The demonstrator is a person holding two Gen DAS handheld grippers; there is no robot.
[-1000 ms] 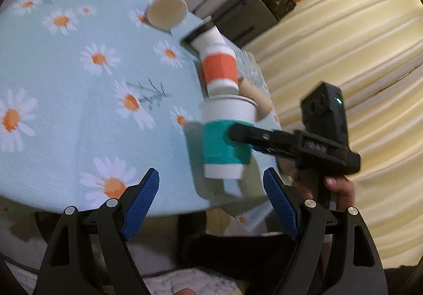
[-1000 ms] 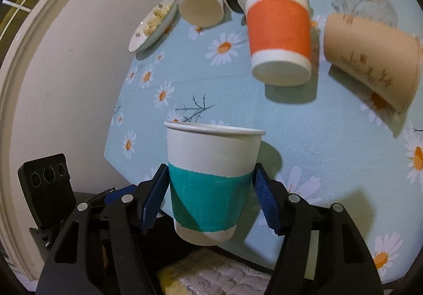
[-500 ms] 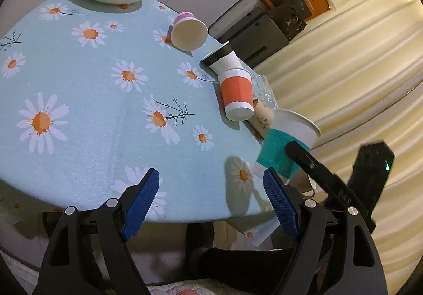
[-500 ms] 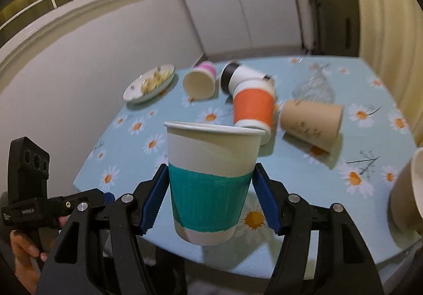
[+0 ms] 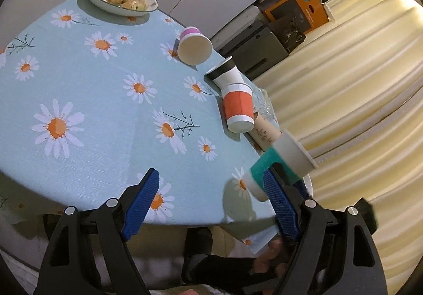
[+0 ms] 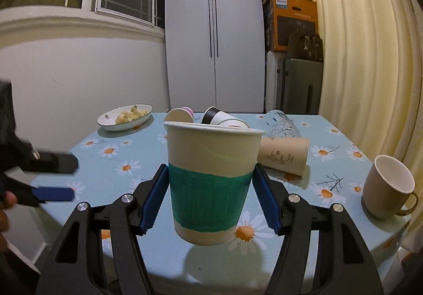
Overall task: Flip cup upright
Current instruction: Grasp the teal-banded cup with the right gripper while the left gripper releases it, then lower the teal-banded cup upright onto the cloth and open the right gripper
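Left gripper [image 5: 211, 202] sits at the near edge of the table [image 5: 105, 115], jaws spread wide w/ nothing between them but daisy cloth. Its blue pads [image 5: 141, 199] touch no cup. Same tool shows at far left of the right wrist view [image 6: 55, 178], blurred.

Right gripper [image 6: 210, 198] is closed on the green-band cup [image 6: 210, 184]: blue pads [image 6: 154, 198] press the teal band from both sides, cup centred between fingers, rim up and level in the right wrist view. Cup base hangs just above the front edge of the table; its shadow lies on the cloth below, no contact visible. In the left wrist view the same cup [image 5: 280, 165] looks tilted (fisheye edge, blurred), at the table's right edge.

Behind it, L to R: plate of food [image 6: 124, 117] far left, pink-band cup [image 6: 179, 115] on its side, black-rim cup [image 6: 219, 116] on its side, orange-band cup [image 5: 238, 109] lying down, mostly hidden behind the held cup's rim in the right view. Then a clear glass [image 6: 281, 123] on its side, w/ a tan printed cup [image 6: 284, 154] lying just in front of it. Beige mug [image 6: 386, 186] stands upright at far right, well apart from the gripper.
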